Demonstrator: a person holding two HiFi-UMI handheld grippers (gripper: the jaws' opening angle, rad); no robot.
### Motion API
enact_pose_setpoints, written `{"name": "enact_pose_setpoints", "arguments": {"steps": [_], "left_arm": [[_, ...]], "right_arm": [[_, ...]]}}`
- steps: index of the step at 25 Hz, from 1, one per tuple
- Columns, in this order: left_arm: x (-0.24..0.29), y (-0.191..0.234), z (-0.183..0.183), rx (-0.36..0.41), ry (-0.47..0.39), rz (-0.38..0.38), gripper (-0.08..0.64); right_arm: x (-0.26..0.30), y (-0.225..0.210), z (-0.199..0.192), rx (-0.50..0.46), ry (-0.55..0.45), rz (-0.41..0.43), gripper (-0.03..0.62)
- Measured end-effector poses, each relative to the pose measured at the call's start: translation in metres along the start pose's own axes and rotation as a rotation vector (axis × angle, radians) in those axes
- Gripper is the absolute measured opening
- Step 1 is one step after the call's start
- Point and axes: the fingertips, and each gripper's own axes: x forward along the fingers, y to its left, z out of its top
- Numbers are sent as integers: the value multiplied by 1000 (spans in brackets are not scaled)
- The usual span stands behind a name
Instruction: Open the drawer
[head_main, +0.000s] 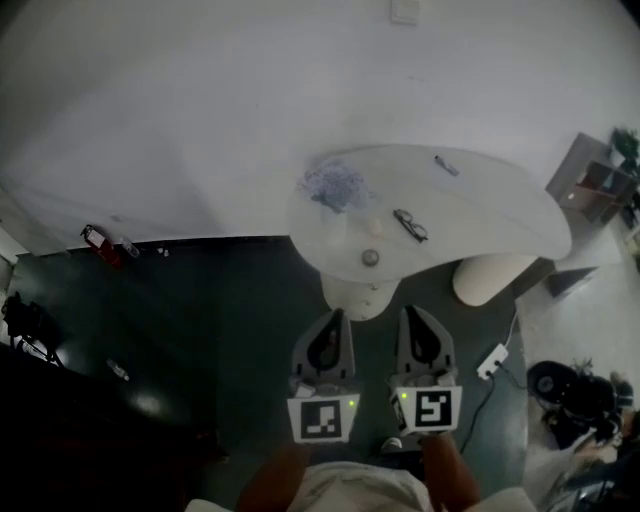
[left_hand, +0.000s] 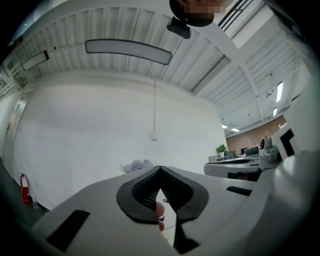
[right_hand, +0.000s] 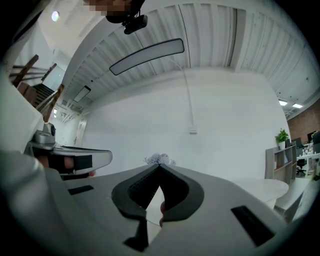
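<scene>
The head view looked steeply down from above the person, taking in the dark floor (head_main: 200, 320), the white wall (head_main: 200, 120) and the rounded white surface (head_main: 480, 210), with the left gripper (head_main: 337, 314) and the right gripper (head_main: 409, 312) side by side close beneath it. Each gripper view sat low behind its own jaws and faced level toward that wall, the jaws filling the near foreground. All three views shared the pale frilly bunch (head_main: 335, 187) on the surface and the wall plate (head_main: 405, 10). The left gripper view caught the right gripper at its right edge; the right gripper view caught the left gripper at its left edge.
</scene>
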Motion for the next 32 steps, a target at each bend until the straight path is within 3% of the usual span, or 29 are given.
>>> {"name": "enact_pose_setpoints", "arguments": {"steps": [4,9,26,32], "left_arm": [[21,18,-12,-18,6,-22,2],[40,18,-54,-24,19,-12,2],[80,14,-309,-7,41,51,2],[93,21,-377,18,19,77,2]], "right_arm": [[23,3,-11,3,6,-36,5],[36,-6,-57,-3,23,-31,5],[70,-40,-321,-53,75,8,5],[84,-43,-388,-68,40,17,5]]}}
